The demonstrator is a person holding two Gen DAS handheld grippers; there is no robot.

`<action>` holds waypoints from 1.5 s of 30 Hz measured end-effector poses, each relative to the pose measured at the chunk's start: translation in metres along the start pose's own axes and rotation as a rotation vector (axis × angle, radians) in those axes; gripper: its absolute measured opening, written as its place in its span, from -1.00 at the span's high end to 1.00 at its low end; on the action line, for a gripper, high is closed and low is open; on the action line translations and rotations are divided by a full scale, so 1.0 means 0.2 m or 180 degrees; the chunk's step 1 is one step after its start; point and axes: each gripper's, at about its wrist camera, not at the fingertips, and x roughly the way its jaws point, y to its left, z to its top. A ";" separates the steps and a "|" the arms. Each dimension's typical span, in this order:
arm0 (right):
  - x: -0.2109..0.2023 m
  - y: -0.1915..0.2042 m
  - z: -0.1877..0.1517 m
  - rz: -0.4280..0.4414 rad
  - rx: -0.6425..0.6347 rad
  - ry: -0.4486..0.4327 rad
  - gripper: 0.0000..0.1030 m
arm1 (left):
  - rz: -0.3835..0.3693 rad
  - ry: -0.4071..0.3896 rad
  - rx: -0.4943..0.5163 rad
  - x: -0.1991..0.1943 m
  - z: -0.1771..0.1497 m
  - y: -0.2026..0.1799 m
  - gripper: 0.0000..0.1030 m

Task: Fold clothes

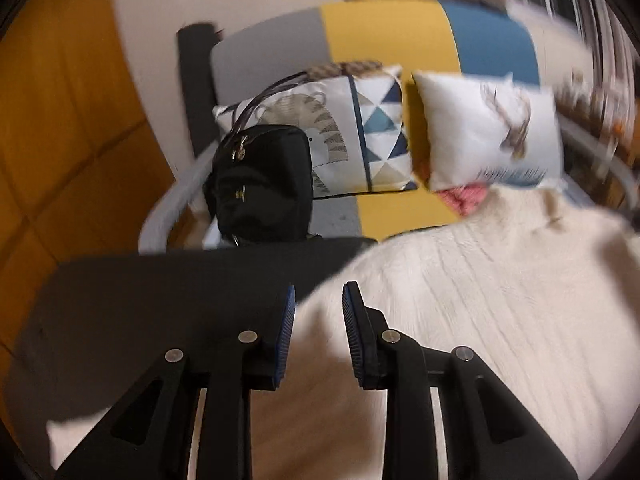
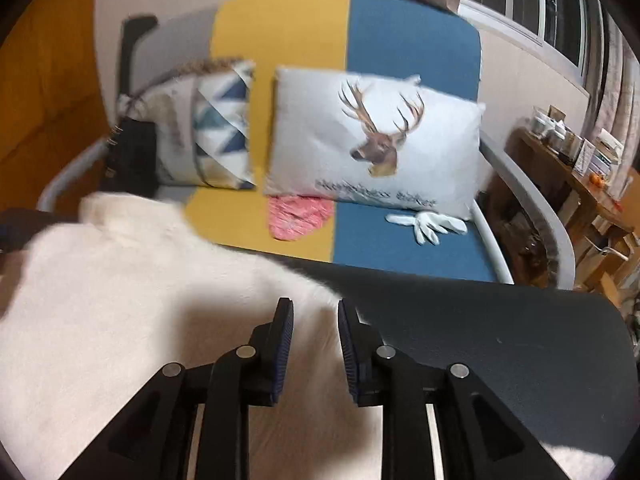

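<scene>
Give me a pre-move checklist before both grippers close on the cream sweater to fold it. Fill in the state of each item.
1. Left gripper open over the cream sweater: ok, there is a clear gap between the fingers.
2. Right gripper open at the sweater's edge: ok.
3. Fabric between the fingers: cannot tell; cloth shows in both gaps, but whether it is between or below the fingers is unclear.
4. Sweater lying flat on the dark table: cannot tell, motion blur hides the far part.
5. Black bag apart from the sweater: ok, it sits on the sofa behind the table.
</scene>
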 end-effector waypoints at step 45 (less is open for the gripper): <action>-1.18 0.23 -1.44 0.0796 -0.0074 0.0545 0.44 | -0.1267 0.0565 0.0173 -1.17 -1.28 -0.04 0.09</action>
